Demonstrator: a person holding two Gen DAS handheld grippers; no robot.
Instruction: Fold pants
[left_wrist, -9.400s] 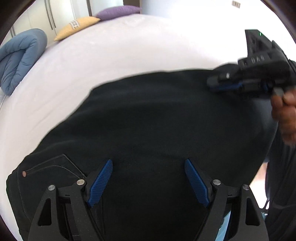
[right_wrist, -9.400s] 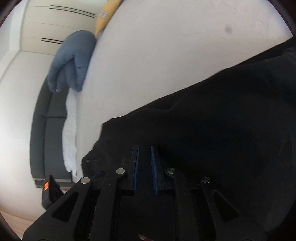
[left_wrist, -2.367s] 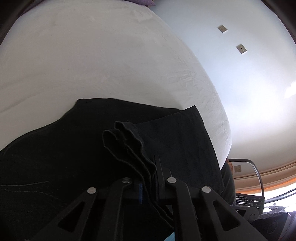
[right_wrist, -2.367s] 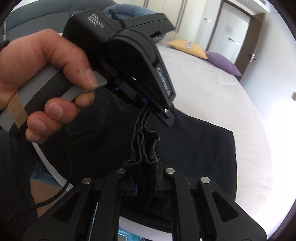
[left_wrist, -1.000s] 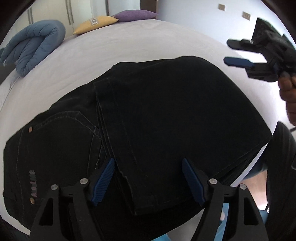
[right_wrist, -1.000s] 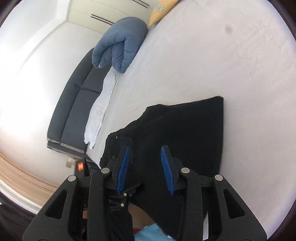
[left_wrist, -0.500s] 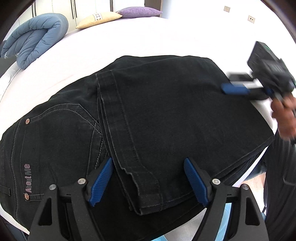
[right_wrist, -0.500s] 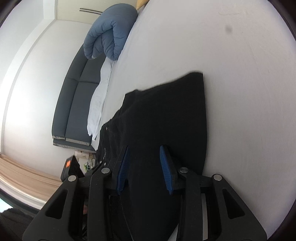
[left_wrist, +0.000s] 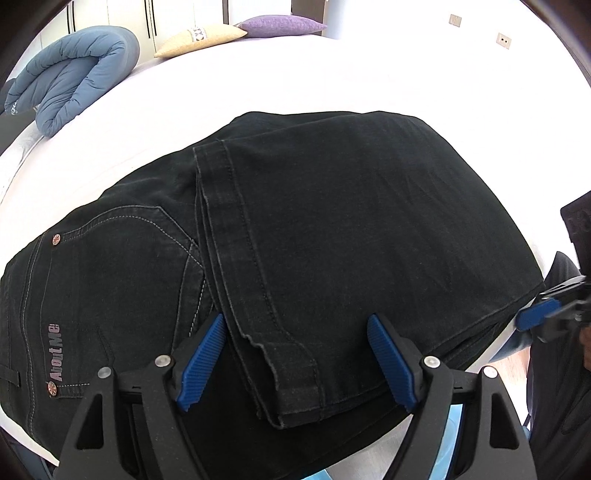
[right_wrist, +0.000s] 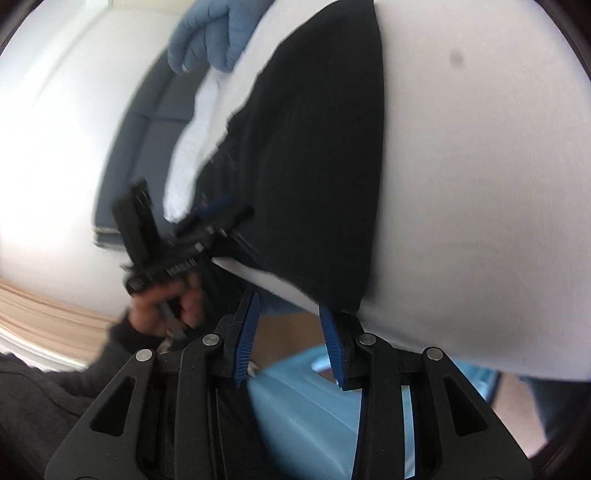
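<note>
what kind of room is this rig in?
Most likely a bedroom: the black pants lie on a white-sheeted bed, with pillows and a rolled blue duvet at its far end and wardrobe doors behind.

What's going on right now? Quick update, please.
Left tool open over pants, holding nothing. Right tool open at bed edge. Pants folded, legs over seat. Nothing in the way.

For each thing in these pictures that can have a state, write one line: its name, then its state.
black pants: folded over, leg hems lying across the seat, flat on the bed.
left gripper: open, empty, above the hems.
right gripper: open, empty, at the bed's edge.
blue duvet: rolled up.
</note>
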